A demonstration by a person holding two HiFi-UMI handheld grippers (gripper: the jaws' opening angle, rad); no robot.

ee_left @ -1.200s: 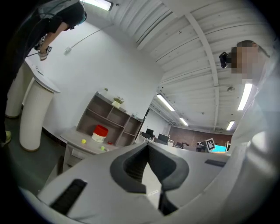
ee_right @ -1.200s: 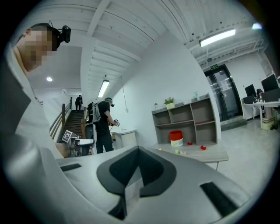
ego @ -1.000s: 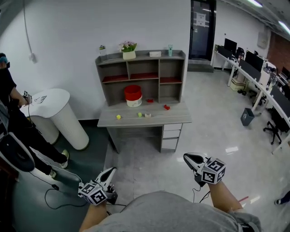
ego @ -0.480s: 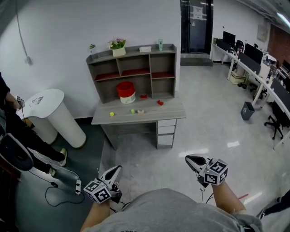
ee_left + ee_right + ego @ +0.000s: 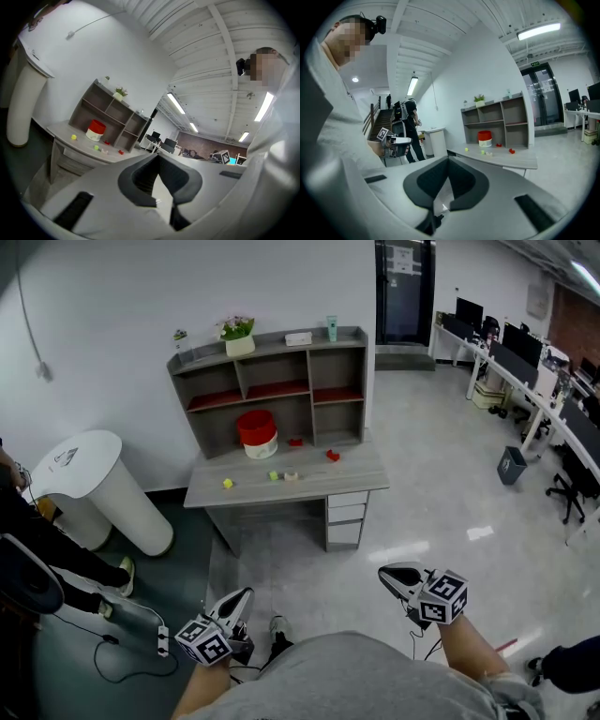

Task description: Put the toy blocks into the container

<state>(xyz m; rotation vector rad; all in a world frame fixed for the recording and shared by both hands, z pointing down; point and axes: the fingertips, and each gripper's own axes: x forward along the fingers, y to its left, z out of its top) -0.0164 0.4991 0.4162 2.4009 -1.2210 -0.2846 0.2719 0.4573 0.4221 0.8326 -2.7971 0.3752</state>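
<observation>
Open office floor. The counter (image 5: pixel 319 482) stands well ahead, with blocks (image 5: pixel 227 483) scattered on it near the red container (image 5: pixel 256 432). Left gripper (image 5: pixel 246 594) and right gripper (image 5: pixel 384 571) are both closed and empty. Risk: closed grippers arriving at the counter could knock blocks off its edge.

Our head camera looks forward and steeply down. Our shirt (image 5: pixel 356 681) fills the bottom edge, the left gripper (image 5: pixel 246 592) and right gripper (image 5: pixel 382 570) sit low in the frame, and the desk (image 5: pixel 349 480) stands well off across the floor (image 5: pixel 431 484).

The left gripper view looks along its own jaws, which loom close in the lower half. The frame is tilted, and the desk is small and far at left of centre. The right gripper view looks along its jaws likewise, with the desk distant at right of centre.

All three views share the desk and the red container (image 5: pixel 256 432) on it. Each gripper view also catches the other gripper off to one side.
</observation>
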